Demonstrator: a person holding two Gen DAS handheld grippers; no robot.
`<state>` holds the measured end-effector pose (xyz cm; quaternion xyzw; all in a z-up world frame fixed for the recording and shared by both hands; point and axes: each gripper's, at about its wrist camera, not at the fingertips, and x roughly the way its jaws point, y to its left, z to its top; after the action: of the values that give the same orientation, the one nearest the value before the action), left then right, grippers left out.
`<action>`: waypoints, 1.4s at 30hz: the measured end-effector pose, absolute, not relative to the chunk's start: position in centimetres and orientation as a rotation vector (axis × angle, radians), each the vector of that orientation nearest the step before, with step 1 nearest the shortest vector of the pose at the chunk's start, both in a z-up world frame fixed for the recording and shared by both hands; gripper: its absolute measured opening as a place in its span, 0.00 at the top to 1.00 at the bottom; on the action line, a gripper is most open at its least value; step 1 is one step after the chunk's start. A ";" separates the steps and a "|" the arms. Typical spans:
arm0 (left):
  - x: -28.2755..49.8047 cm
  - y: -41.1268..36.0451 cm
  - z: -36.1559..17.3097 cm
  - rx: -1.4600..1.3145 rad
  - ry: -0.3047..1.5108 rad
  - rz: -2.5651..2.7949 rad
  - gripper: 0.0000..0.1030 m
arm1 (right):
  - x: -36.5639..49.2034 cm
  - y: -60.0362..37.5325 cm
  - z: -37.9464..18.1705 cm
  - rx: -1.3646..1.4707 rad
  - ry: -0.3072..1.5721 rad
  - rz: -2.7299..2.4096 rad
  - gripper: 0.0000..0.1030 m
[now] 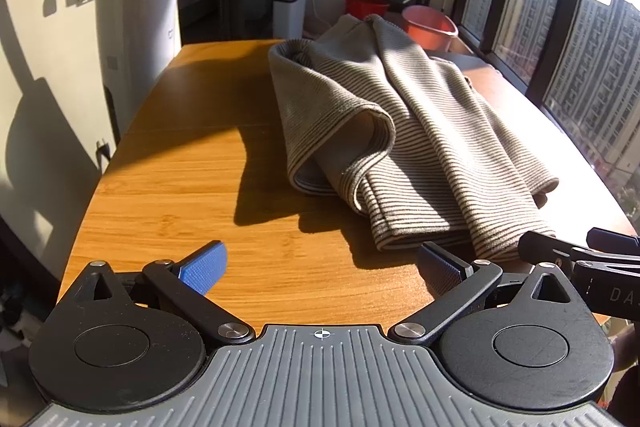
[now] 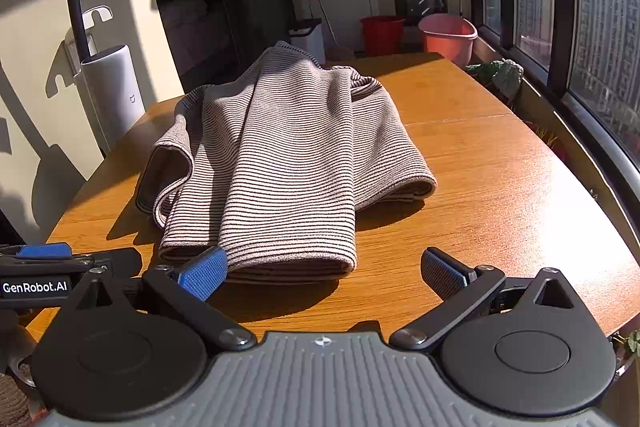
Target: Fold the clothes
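Observation:
A beige garment with thin dark stripes (image 1: 404, 131) (image 2: 280, 155) lies loosely bunched on the wooden table (image 1: 180, 167) (image 2: 500, 187). One sleeve-like fold curls open on its left side. My left gripper (image 1: 320, 269) is open just short of the garment's near hem, nothing between its blue pads. My right gripper (image 2: 322, 269) is open too, its left pad (image 2: 202, 273) close to the near hem; contact is unclear. Each gripper shows at the edge of the other's view.
A white cylindrical appliance (image 1: 140, 27) (image 2: 114, 95) stands off the table's left side. Beyond the far edge are a white bin (image 1: 290, 7), a red bucket (image 2: 382, 35) and a pink basin (image 2: 448, 35). Windows (image 2: 600, 27) run along the right.

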<state>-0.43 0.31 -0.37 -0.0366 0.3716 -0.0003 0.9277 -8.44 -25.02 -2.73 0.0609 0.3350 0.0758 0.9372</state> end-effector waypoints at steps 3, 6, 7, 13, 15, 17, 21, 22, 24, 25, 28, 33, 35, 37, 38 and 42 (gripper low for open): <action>-0.5 0.1 -0.4 -0.065 0.767 -0.002 0.00 | -8.5 -25.0 -2.5 0.120 0.677 0.152 0.00; -0.5 0.0 -0.4 -0.055 0.774 -0.004 0.00 | -8.5 -25.1 -2.4 0.119 0.675 0.152 0.00; -0.5 0.0 -0.4 -0.053 0.776 -0.004 0.00 | -8.5 -25.1 -2.4 0.119 0.676 0.151 0.00; -0.6 0.3 -0.3 -0.070 0.766 0.000 0.00 | -8.3 -24.9 -2.6 0.108 0.687 0.145 0.00; -0.7 0.5 -0.2 -0.079 0.764 -0.001 0.00 | -8.3 -24.8 -2.6 0.097 0.690 0.138 0.00; -0.7 0.7 -0.2 -0.090 0.762 -0.006 0.00 | -8.4 -24.6 -2.5 0.081 0.684 0.132 0.00; -0.6 0.9 -0.2 -0.100 0.761 -0.013 0.00 | -8.7 -24.3 -2.2 0.062 0.673 0.122 0.00; -0.5 0.9 -0.2 -0.100 0.763 -0.012 0.00 | -8.7 -24.2 -2.2 0.059 0.672 0.123 0.00; -0.4 0.9 -0.2 -0.097 0.770 -0.007 0.00 | -8.6 -24.2 -2.2 0.059 0.672 0.129 0.00; -0.3 0.8 -0.2 -0.094 0.774 -0.004 0.00 | -8.6 -24.3 -2.2 0.061 0.672 0.132 0.00; -0.4 0.7 -0.1 -0.087 0.772 -0.001 0.00 | -8.5 -24.5 -2.2 0.070 0.675 0.137 0.00; -0.3 0.9 0.1 -0.092 0.771 0.010 0.00 | -8.4 -24.5 -2.3 0.077 0.679 0.140 0.00; -0.3 1.0 0.0 -0.093 0.773 0.009 0.00 | -8.5 -24.5 -2.3 0.075 0.678 0.140 0.00; -0.3 1.0 0.1 -0.093 0.773 0.007 0.00 | -8.5 -24.5 -2.3 0.076 0.679 0.139 0.00; -0.3 1.0 0.1 -0.094 0.773 0.007 0.00 | -8.4 -24.5 -2.3 0.076 0.679 0.139 0.00; -0.3 1.0 0.0 -0.096 0.772 0.009 0.00 | -8.4 -24.4 -2.3 0.076 0.679 0.139 0.00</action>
<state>-0.29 0.95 0.04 -0.0467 0.3763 0.0044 0.9253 -8.40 -24.43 -2.32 0.0373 0.3327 0.0683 0.9398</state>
